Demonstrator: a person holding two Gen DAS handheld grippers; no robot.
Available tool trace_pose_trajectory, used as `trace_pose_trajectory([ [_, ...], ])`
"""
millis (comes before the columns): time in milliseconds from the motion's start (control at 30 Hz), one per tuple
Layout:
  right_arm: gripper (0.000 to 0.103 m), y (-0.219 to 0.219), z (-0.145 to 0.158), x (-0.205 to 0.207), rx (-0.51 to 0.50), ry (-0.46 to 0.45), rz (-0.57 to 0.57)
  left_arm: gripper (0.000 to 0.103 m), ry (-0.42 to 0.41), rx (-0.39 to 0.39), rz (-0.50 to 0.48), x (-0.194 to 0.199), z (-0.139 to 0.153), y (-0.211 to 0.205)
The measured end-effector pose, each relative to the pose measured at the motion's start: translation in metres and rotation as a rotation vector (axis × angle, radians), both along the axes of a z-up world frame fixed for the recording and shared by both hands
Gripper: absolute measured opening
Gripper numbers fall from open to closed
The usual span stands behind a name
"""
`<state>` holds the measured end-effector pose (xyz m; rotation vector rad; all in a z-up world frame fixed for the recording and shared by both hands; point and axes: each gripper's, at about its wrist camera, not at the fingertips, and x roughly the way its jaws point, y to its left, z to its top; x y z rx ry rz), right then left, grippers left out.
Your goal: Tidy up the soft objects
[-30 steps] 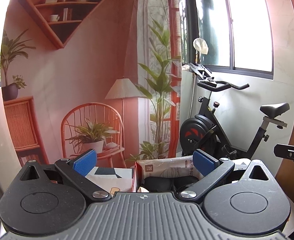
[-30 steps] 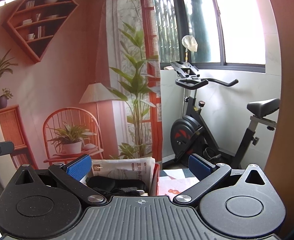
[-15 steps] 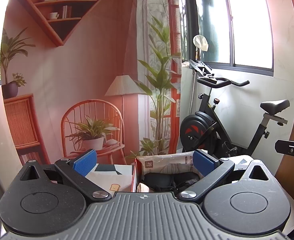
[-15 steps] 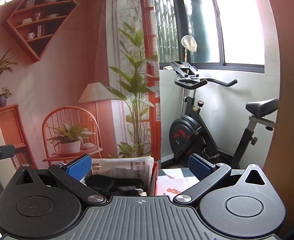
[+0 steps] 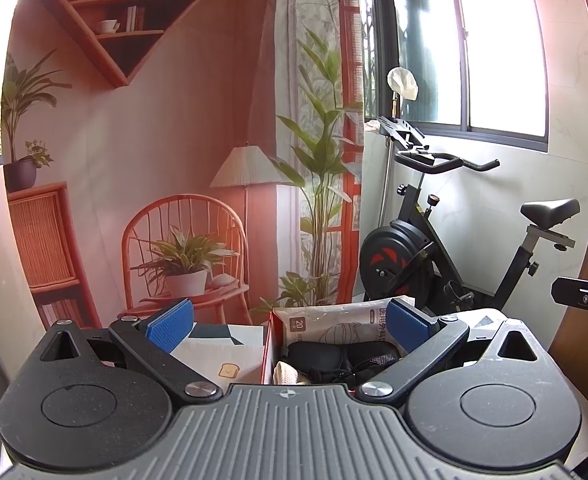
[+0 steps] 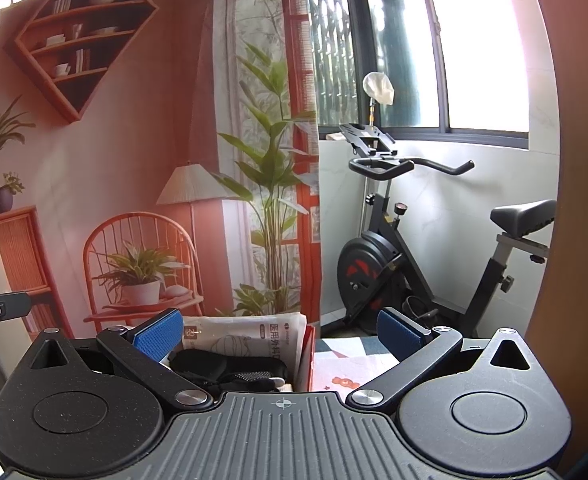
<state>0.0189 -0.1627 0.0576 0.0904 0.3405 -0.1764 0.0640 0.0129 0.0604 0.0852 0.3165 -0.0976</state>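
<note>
The left gripper hangs with jaws spread wide and empty. Between its fingers sits a red box, which holds a cream cloth, black soft items and a white mask pack marked "20" with Chinese print. Left of the box lies a card with a toast drawing. The right gripper is likewise wide open and empty, the box at its left finger. An exercise bike stands behind.

Daylight floods in through the window, blown out to white glare. Both views are sharp, with fisheye bending at the edges.
</note>
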Motion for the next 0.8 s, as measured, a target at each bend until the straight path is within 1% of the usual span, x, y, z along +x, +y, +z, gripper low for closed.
trace_pose_trajectory([
  [800, 0.103, 0.0017, 0.0001, -0.0002, -0.002, 0.001, 0.001, 0.103, 0.01, -0.003, 0.0, -0.0001, -0.0037, -0.0001],
])
